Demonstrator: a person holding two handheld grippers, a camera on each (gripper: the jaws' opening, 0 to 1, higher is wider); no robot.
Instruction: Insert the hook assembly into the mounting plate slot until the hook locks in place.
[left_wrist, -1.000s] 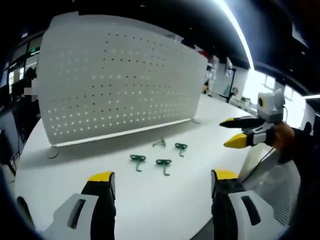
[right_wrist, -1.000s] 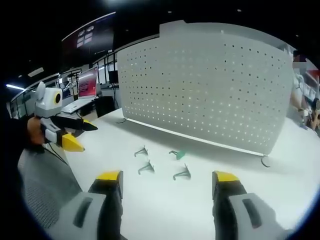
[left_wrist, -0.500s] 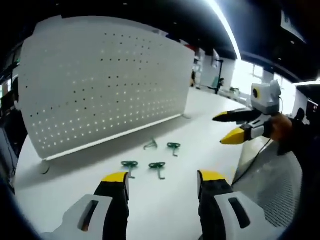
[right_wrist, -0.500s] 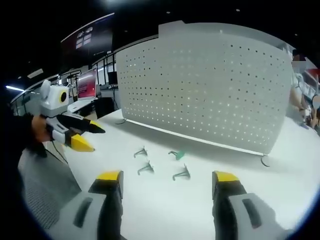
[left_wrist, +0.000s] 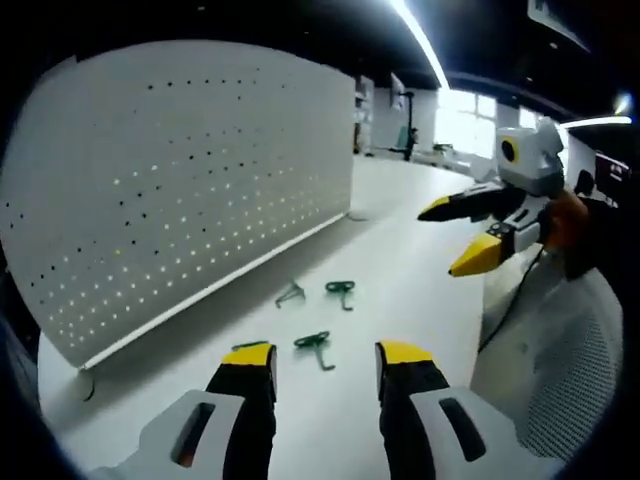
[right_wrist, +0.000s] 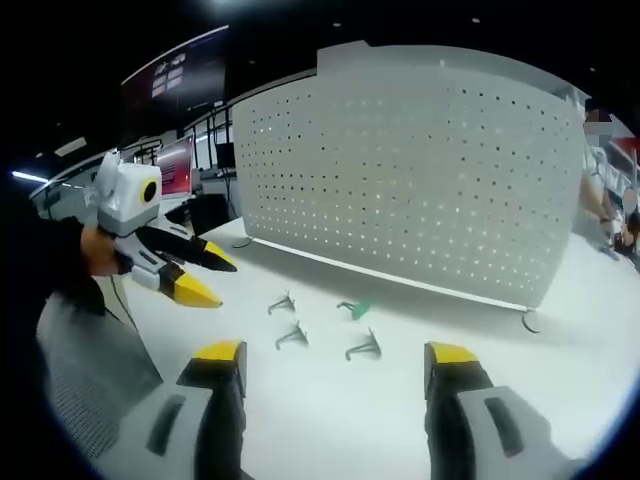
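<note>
Well apart: hooks (right_wrist: 322, 320), pegboard's bottom edge (right_wrist: 385, 273).

A white worktop (right_wrist: 330, 400) sits in a dim workshop with a dark ceiling crossed by a bright strip light (left_wrist: 420, 42). Bright windows (left_wrist: 462, 108) glow at the far end; on the other side, a lit red monitor (right_wrist: 176, 166) stands on a desk.
</note>
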